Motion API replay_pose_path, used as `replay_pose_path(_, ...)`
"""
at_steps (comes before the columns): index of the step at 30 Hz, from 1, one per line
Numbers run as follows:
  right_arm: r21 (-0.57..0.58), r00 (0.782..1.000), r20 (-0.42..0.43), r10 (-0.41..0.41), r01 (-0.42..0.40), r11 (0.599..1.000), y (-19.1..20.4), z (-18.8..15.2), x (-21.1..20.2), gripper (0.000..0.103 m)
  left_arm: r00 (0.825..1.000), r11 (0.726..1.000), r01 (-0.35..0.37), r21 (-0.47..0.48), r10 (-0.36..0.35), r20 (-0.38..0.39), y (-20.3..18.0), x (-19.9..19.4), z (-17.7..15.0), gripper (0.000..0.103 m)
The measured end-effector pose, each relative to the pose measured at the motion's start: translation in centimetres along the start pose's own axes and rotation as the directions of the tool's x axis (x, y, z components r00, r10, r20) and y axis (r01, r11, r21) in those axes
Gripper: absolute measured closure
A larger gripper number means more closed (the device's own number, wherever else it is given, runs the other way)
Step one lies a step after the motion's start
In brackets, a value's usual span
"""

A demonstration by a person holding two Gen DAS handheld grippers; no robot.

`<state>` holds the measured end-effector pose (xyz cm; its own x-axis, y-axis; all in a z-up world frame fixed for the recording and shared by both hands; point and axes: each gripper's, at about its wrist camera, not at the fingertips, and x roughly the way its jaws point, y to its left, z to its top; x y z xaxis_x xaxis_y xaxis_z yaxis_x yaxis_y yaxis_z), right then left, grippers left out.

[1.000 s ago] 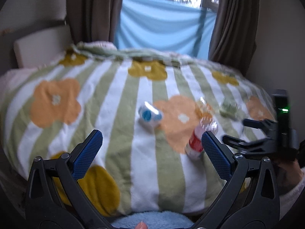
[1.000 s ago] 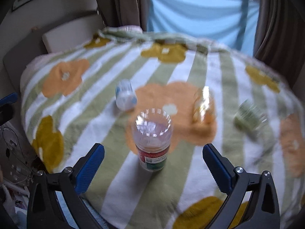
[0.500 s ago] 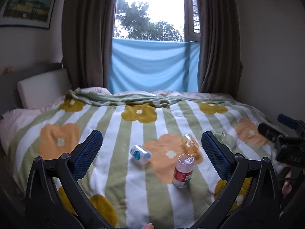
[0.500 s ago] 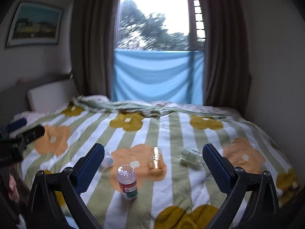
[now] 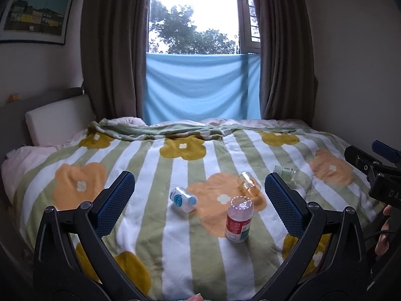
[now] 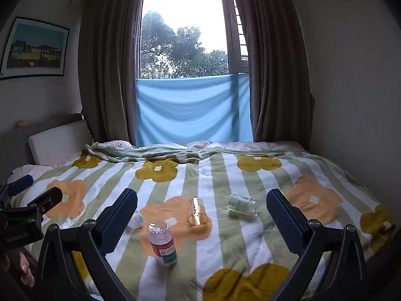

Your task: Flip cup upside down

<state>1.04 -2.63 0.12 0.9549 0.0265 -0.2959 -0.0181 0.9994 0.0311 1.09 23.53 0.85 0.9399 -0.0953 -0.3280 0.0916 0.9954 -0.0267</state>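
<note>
On the striped flower blanket [image 5: 175, 225], 4 small containers sit near the middle: a red-labelled clear cup [image 5: 238, 222] standing with its closed end up, an amber cup [image 5: 249, 187] on its side just behind it, a white-and-blue cup [image 5: 183, 199] tipped over to its left, and a green-labelled clear cup [image 6: 241, 204] lying further right. Both grippers are held well back from all 4. The left gripper [image 5: 199, 202] has its blue pads spread wide with nothing between them; the right gripper [image 6: 201, 222] is likewise wide apart and empty.

Which cup the task means next cannot be told for sure; the red-labelled one looks already turned over, so 1 of the 3 lying on their sides seems the likelier target. To do that well, come in low with the fingers on either side of the cup's round wall, close gently since the plastic looks thin, lift clear of the soft blanket before rotating, and set the mouth down flat. The bedding may give, so press it level and let go slowly.
</note>
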Motion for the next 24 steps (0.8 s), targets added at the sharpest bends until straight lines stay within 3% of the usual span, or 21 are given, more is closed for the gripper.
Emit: replay_pose_path(24, -0.013, 1.0, -0.003, -0.006, 0.006, 1.0, -0.35, -0.21, 0.95, 0.0, 1.0, 1.0, -0.01, 0.008, 0.01, 0.008, -0.13, 0.7, 0.17, 0.0)
